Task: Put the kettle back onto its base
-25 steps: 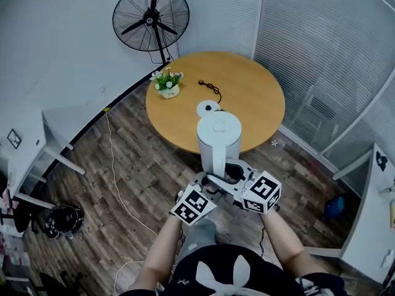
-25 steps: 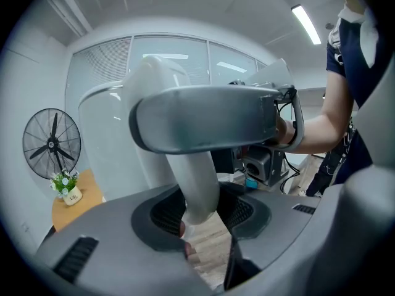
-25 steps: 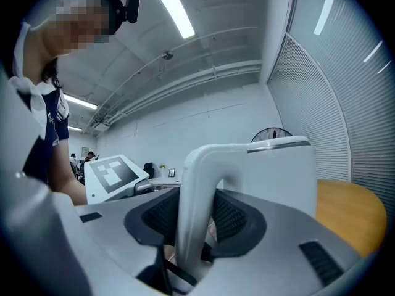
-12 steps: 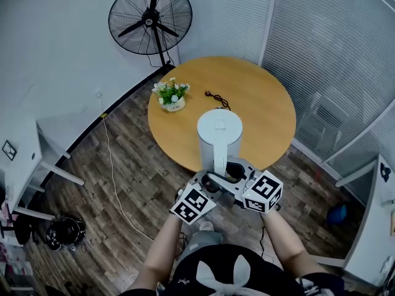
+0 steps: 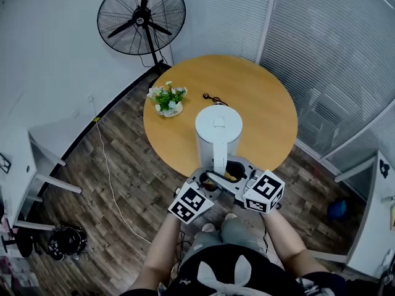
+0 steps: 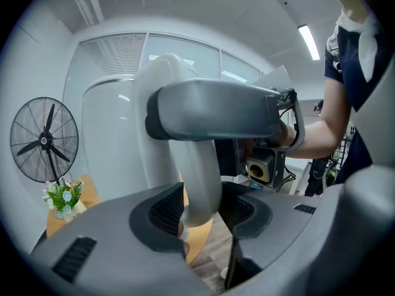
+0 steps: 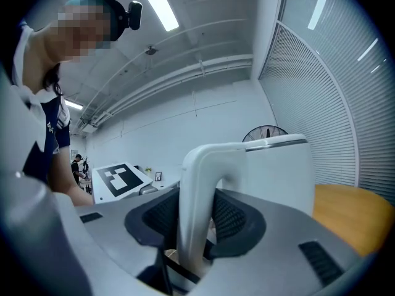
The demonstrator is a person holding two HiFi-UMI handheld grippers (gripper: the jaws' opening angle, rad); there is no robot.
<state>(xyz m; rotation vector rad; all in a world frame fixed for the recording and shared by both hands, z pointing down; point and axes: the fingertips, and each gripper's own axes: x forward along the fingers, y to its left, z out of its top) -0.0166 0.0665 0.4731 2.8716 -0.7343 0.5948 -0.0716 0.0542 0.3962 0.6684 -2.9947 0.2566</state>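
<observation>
A tall white kettle (image 5: pixel 218 134) is over the near half of the round wooden table (image 5: pixel 259 97). Its base is hidden behind it; only a black cord (image 5: pixel 213 97) shows beyond. I cannot tell whether it touches anything below. My left gripper (image 5: pixel 207 182) and right gripper (image 5: pixel 237 176) both hold the handle (image 5: pixel 217 165) from the near side. In the left gripper view the left gripper (image 6: pixel 200 211) has the handle's lower end (image 6: pixel 200 190) between its pads, and its jaws are opening. In the right gripper view the right gripper (image 7: pixel 191 217) is shut on the handle (image 7: pixel 197 184).
A small potted plant (image 5: pixel 166 100) stands at the table's left edge. A standing fan (image 5: pixel 141 18) is behind the table by the wall. A white cable (image 5: pixel 108 171) runs over the wooden floor at left. Glass walls with blinds (image 5: pixel 333 54) close off the right.
The kettle and both grippers have moved forward from the table's near edge to over the table. The round base that showed beyond the kettle is now hidden behind it.
</observation>
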